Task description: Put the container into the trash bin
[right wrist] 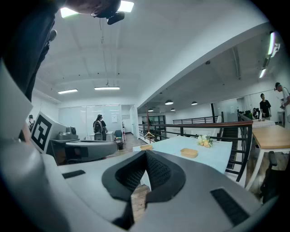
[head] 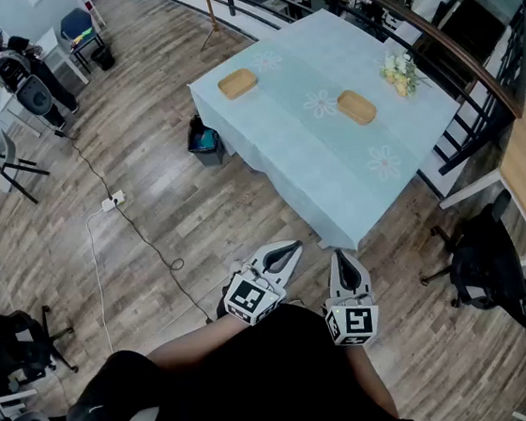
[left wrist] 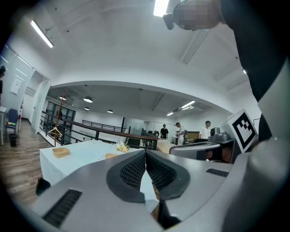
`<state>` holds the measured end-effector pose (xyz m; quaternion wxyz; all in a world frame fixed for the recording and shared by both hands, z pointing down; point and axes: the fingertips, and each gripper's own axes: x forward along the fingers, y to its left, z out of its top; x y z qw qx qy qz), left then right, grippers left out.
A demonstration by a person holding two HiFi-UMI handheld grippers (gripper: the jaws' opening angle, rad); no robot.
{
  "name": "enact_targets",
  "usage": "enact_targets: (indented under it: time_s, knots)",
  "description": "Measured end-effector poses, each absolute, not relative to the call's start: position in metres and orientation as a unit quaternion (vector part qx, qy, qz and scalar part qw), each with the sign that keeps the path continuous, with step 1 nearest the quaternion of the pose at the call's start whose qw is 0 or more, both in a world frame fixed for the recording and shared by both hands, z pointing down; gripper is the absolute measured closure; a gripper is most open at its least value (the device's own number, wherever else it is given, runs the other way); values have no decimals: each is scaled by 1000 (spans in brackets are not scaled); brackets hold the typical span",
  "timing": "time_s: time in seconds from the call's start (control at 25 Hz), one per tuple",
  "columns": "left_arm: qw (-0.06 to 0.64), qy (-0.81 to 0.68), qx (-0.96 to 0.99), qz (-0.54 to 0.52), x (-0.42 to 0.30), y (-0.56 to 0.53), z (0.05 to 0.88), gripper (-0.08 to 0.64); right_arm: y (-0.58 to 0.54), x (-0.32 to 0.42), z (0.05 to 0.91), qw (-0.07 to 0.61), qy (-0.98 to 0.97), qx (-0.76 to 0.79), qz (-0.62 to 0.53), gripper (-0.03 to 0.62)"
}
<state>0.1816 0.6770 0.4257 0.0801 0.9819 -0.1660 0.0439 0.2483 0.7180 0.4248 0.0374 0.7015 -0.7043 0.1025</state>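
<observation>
Two tan containers sit on the table with the light blue cloth (head: 335, 182): one (head: 237, 83) near the far left corner, the other (head: 356, 106) toward the middle right. A small dark trash bin (head: 205, 142) stands on the floor by the table's left side. Both grippers hang low in front of the near table corner, well short of the containers. My left gripper (head: 291, 248) is shut and holds nothing, and so is my right gripper (head: 340, 258). The left gripper view shows the containers (left wrist: 60, 152) (left wrist: 111, 155) beyond the shut jaws (left wrist: 145, 152). The right gripper view shows them (right wrist: 146, 147) (right wrist: 189, 152) past its shut tips (right wrist: 145, 153).
A bunch of flowers (head: 399, 71) stands at the table's far right edge. A power strip and cable (head: 111, 203) lie on the wood floor to the left. Office chairs (head: 490, 259) stand to the right, a railing (head: 434, 53) runs behind the table, and people stand in the distance.
</observation>
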Motion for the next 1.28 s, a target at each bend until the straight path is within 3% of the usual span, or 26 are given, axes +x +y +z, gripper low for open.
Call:
enact_targets:
  time_s: [0.32,1.28]
  knots:
    - [94,-167,981,42,170,653,434,545,693,238,431,-4,-712,690,131,557]
    - [134,-218,967,21,-6,418,430,545,461,93,427,42,-713,687,137,557]
